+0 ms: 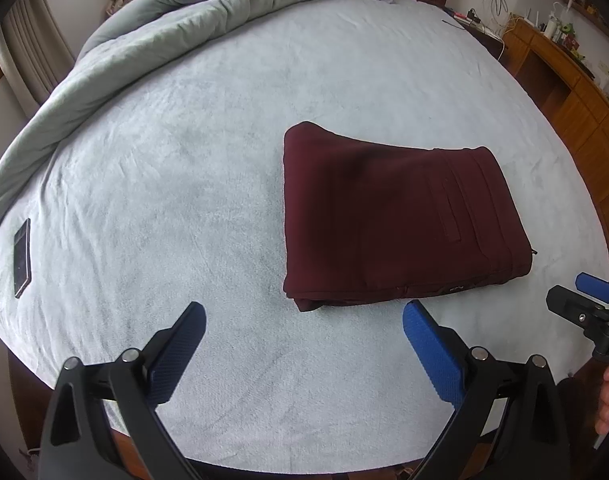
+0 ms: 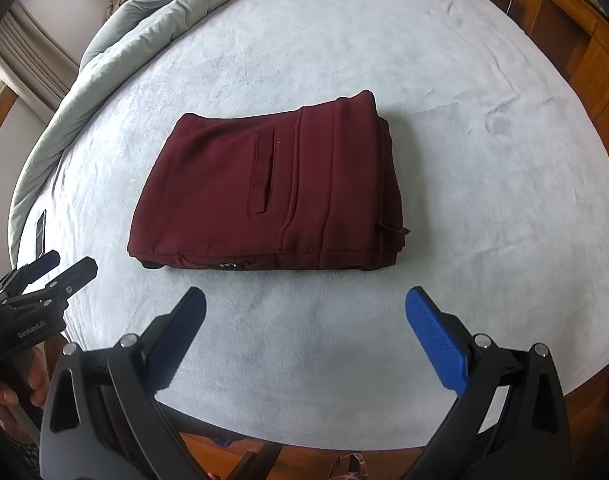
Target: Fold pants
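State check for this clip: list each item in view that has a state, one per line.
pants: folded into a compact stack, lying flat on the bed sheet
left gripper: open, empty, short of the pants
right gripper: open, empty, short of the pants
quilt: bunched along the far edge
phone: lying flat, screen dark

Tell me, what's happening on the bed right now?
Both grippers open, empty. Pants folded on bed. Phone off left, clear.
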A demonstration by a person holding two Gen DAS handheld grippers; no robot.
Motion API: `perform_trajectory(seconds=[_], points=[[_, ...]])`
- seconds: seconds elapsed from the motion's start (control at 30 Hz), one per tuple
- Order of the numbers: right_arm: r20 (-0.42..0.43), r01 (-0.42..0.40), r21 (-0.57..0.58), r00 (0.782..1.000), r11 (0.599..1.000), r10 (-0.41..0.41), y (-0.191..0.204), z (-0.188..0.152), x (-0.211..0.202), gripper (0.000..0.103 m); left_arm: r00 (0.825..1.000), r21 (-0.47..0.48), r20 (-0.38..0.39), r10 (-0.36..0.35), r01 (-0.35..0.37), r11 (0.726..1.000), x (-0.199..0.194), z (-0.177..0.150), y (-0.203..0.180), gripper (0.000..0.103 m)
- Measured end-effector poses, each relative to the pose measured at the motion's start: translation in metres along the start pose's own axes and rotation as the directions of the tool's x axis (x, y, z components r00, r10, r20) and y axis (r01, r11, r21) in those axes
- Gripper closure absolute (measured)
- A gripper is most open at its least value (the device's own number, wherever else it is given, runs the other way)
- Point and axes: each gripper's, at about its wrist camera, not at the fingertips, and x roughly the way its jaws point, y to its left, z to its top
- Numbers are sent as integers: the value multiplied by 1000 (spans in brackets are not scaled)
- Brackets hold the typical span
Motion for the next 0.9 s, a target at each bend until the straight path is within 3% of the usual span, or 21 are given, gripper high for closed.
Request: perform_trajectory(seconds=[0.9], points=[[1, -10, 11, 1000, 1000, 10, 1, -4, -7, 4, 1000, 14, 1, 5, -5, 1000, -8, -1, -3, 4]])
